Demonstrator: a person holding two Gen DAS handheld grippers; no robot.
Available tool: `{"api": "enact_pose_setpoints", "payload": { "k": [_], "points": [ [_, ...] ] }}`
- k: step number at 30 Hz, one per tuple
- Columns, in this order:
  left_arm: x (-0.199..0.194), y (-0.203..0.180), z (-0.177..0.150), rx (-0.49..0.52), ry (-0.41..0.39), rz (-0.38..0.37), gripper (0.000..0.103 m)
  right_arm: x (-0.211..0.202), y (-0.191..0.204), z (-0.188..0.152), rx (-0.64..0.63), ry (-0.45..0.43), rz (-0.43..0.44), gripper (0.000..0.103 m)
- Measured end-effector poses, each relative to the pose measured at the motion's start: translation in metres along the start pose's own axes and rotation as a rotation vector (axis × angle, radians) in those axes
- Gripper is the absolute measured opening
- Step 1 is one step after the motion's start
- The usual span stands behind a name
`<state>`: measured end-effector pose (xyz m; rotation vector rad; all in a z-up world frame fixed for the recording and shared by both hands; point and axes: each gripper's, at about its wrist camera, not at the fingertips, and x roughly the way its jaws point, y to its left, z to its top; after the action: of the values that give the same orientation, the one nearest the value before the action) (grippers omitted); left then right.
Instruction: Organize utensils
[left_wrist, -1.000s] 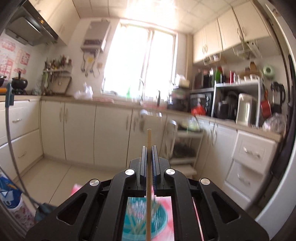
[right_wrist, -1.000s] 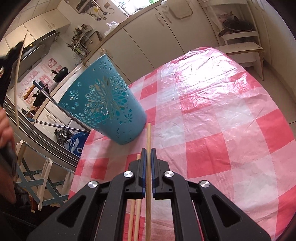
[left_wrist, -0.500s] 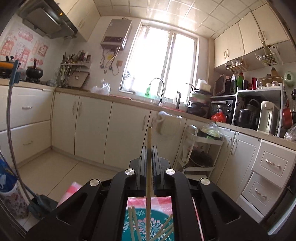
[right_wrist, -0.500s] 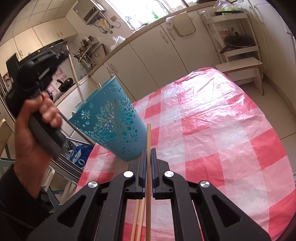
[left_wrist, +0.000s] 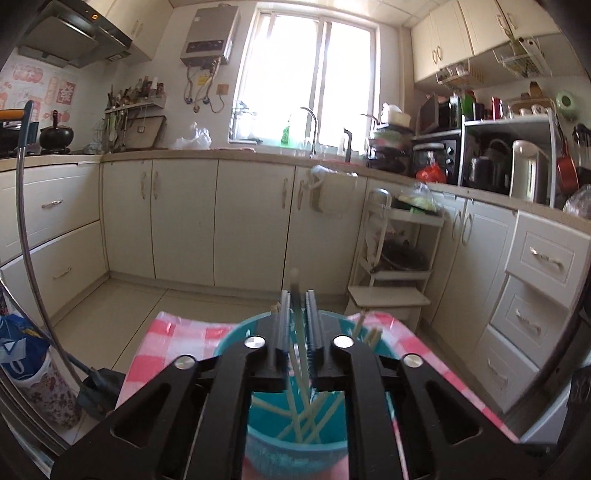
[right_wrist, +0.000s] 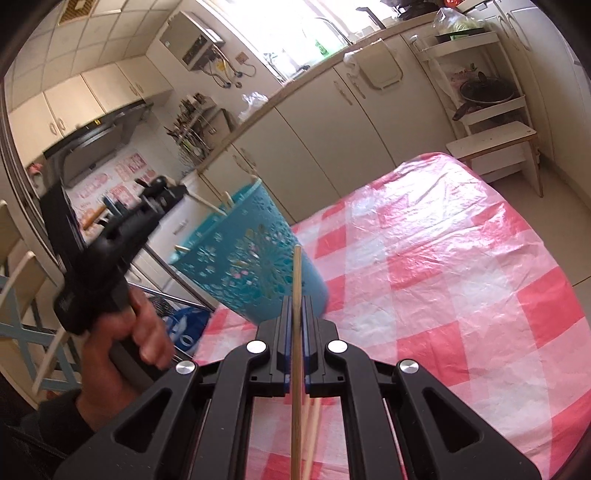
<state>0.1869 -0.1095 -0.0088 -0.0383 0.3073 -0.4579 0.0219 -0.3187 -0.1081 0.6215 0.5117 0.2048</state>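
Note:
A teal cut-out holder cup (right_wrist: 255, 269) stands on the red-and-white checked tablecloth (right_wrist: 461, 258). My left gripper (left_wrist: 295, 299) hangs right over its rim (left_wrist: 229, 338), jaws slightly apart. A blurred chopstick (left_wrist: 295, 332) drops between them into the cup, where several chopsticks (left_wrist: 303, 417) stand. The left gripper also shows in the right wrist view (right_wrist: 162, 195), above the cup. My right gripper (right_wrist: 294, 306) is shut on a wooden chopstick (right_wrist: 296, 354), held above the cloth near the cup. More chopsticks (right_wrist: 314, 421) lie beneath it.
Cream kitchen cabinets (left_wrist: 221, 221) and a white shelf cart (left_wrist: 399, 258) stand beyond the table. A low wooden stool (right_wrist: 495, 144) stands at the table's far end. A chair (right_wrist: 22, 280) stands left of the table.
My left gripper tilted down over the cup and opened, letting its chopstick drop in. My right gripper lifted a little with its chopstick still held.

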Motion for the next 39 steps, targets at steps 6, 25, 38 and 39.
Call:
{"api": "enact_pose_setpoints", "payload": {
  "k": [6,25,38,39],
  "points": [
    [-0.045,0.009,-0.013,0.007,0.010,0.009,0.054,-0.010,-0.002,0.013,0.107,-0.115,0.182,0.005],
    [-0.122,0.048,-0.029,-0.218,0.001,0.036,0.057,0.056,0.021,0.118,0.317,-0.537,0.480,0.005],
    [-0.108,0.048,-0.044,-0.248,0.064,0.025,0.057,0.085,0.039,0.089,0.099,-0.417,0.309,0.006],
    [-0.109,0.047,-0.045,-0.250,0.066,0.023,0.057,0.084,0.040,0.087,0.086,-0.408,0.304,0.006]
  ]
}}
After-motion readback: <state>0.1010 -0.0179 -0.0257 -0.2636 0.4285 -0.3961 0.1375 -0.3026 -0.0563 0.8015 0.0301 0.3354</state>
